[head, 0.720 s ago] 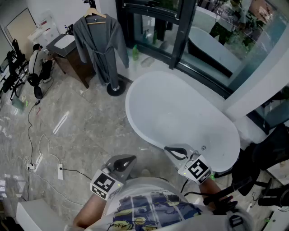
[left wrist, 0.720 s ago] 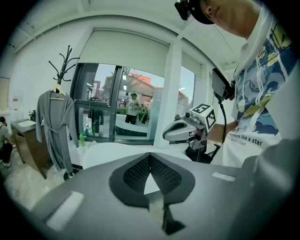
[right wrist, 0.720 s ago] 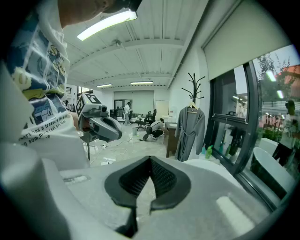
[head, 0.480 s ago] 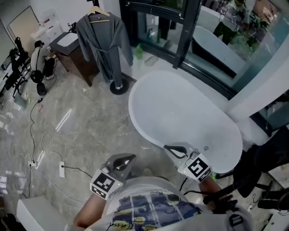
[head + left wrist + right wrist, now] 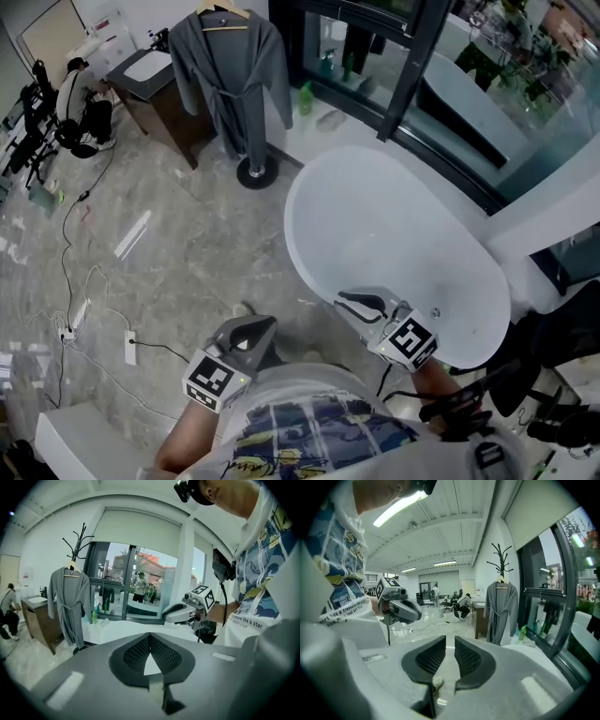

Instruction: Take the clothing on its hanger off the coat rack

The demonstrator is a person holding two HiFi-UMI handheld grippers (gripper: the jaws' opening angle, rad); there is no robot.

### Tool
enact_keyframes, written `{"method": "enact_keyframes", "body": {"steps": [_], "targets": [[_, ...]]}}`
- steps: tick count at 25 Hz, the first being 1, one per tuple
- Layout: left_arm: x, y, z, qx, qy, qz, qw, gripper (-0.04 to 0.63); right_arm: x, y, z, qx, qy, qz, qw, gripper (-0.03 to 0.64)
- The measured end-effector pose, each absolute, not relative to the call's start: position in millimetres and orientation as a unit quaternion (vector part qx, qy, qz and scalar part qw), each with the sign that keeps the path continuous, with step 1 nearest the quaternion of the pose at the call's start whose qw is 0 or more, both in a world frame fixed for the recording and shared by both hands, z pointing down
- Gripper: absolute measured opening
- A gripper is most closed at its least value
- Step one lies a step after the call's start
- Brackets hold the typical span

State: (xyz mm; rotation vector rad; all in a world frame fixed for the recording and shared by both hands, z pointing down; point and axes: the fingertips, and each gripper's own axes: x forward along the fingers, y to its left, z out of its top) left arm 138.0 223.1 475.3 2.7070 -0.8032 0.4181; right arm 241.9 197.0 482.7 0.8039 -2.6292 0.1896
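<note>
A grey robe [image 5: 230, 80] hangs on a wooden hanger [image 5: 223, 11] from a black coat rack with a round base [image 5: 256, 173], at the top of the head view. Both grippers are held close to the person's body, far from it. My left gripper [image 5: 262, 324] is shut, tips touching, nothing between them. My right gripper [image 5: 345, 302] shows a narrow gap between its jaws, also with nothing in it. The left gripper view has the robe [image 5: 70, 602] at far left under the rack [image 5: 77, 538]. The right gripper view has the robe [image 5: 500, 611] at centre right.
A white bathtub [image 5: 291, 220] lies just ahead and to the right. A dark wooden cabinet [image 5: 155, 94] stands left of the rack, with a person [image 5: 77, 103] beside it. Cables [image 5: 75, 281] and a power strip [image 5: 129, 347] lie on the marble floor. A dark-framed glass wall [image 5: 412, 75] runs behind.
The head view has shifted: the robe and rack now sit further right and higher in the picture, and the tub looks a little nearer. Both grippers stay by the body.
</note>
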Motion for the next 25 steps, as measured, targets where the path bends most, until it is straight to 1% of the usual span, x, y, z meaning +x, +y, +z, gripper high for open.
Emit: {"method": "enact_keyframes", "body": {"steps": [4, 8, 14, 17, 21, 25], "targets": [[110, 169, 481, 0.941, -0.267, 0.147, 0.144, 0.002, 218, 146, 483, 0.303, -0.93, 0.072, 0.194, 0.084], [72, 110, 464, 0.945, -0.257, 0.15, 0.133, 0.003, 174, 80, 469, 0.302, -0.93, 0.064, 0.201, 0.1], [-21, 36, 451, 0.942, -0.281, 0.148, 0.105, 0.003, 101, -23, 451, 0.296, -0.931, 0.027, 0.213, 0.107], [-58, 5, 456, 0.934, -0.304, 0.146, 0.115, 0.007, 76, -69, 441, 0.291, -0.931, 0.008, 0.218, 0.107], [-78, -32, 454, 0.929, -0.323, 0.119, 0.137, 0.009, 71, -135, 434, 0.286, -0.927, -0.009, 0.242, 0.114], [-84, -82, 452, 0.926, -0.326, 0.113, 0.152, 0.011, 85, -235, 427, 0.293, -0.917, -0.032, 0.268, 0.126]]}}
